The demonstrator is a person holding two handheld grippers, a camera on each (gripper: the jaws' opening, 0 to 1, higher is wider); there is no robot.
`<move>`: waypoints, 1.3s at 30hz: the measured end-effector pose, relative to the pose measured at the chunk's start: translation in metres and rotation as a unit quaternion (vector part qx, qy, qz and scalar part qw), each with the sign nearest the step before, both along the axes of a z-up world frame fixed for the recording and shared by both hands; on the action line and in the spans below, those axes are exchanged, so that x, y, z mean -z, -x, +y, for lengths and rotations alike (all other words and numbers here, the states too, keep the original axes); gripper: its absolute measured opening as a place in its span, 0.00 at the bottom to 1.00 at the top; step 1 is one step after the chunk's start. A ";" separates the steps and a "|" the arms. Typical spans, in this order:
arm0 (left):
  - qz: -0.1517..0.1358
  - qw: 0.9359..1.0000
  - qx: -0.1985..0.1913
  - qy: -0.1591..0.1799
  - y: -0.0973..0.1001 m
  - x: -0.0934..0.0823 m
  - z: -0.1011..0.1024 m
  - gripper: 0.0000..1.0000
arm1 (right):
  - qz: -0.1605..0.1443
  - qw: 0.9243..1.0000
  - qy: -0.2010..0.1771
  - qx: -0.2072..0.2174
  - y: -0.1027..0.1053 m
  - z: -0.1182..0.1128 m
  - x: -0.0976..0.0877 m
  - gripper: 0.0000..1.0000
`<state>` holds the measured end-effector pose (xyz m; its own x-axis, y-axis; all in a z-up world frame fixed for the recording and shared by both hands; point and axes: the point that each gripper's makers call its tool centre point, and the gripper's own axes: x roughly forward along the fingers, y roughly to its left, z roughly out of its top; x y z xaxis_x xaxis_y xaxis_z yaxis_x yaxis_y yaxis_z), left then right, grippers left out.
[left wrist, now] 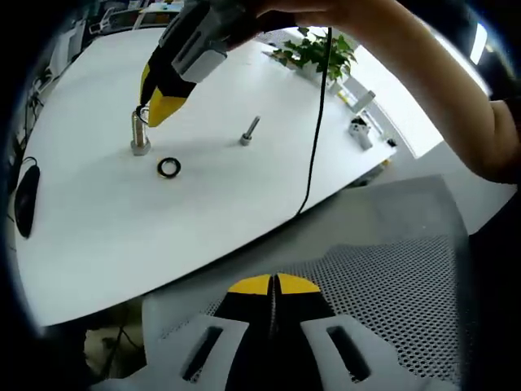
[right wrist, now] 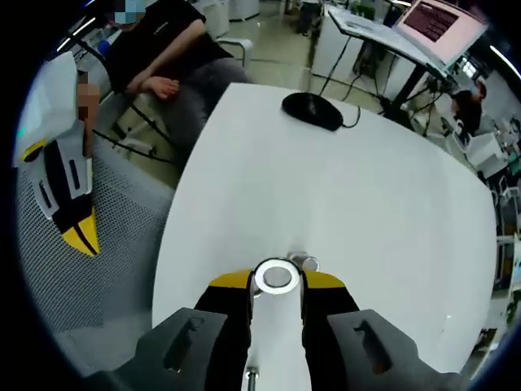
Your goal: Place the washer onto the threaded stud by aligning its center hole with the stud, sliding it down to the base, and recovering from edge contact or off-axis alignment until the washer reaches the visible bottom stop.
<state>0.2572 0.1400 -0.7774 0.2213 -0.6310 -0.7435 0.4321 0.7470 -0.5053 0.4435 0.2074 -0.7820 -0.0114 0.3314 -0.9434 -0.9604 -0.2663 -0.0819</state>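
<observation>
A steel threaded stud [left wrist: 140,134] stands upright on the white table [left wrist: 98,220]. My right gripper [left wrist: 163,107] reaches in from above, shut on a silver washer [left wrist: 144,115] held at the stud's top. In the right gripper view the washer [right wrist: 277,277] sits flat between the yellow tips of the right gripper [right wrist: 277,281], and the stud's top [right wrist: 306,262] pokes out just behind it to the right, off the washer's hole. My left gripper [left wrist: 273,285] is shut on nothing, hovering over a grey mesh chair [left wrist: 391,277]; it also appears as the left gripper [right wrist: 72,208].
A black ring [left wrist: 168,168] lies near the stud and a second bolt [left wrist: 250,130] stands to the right. A black cable [left wrist: 316,138] crosses the table. A mouse [right wrist: 312,110], a plant [left wrist: 316,50] and a seated person [right wrist: 167,57] are around the table.
</observation>
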 end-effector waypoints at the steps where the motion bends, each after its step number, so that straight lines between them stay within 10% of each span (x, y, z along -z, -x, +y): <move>1: 0.000 1.000 0.000 0.000 0.000 0.000 0.000 0.00 | -0.001 1.000 0.003 -0.005 -0.001 0.000 0.000 0.23; 39: 0.005 1.000 -0.005 0.002 -0.001 0.000 0.000 0.00 | -0.031 0.994 0.072 -0.081 -0.024 0.015 0.025 0.22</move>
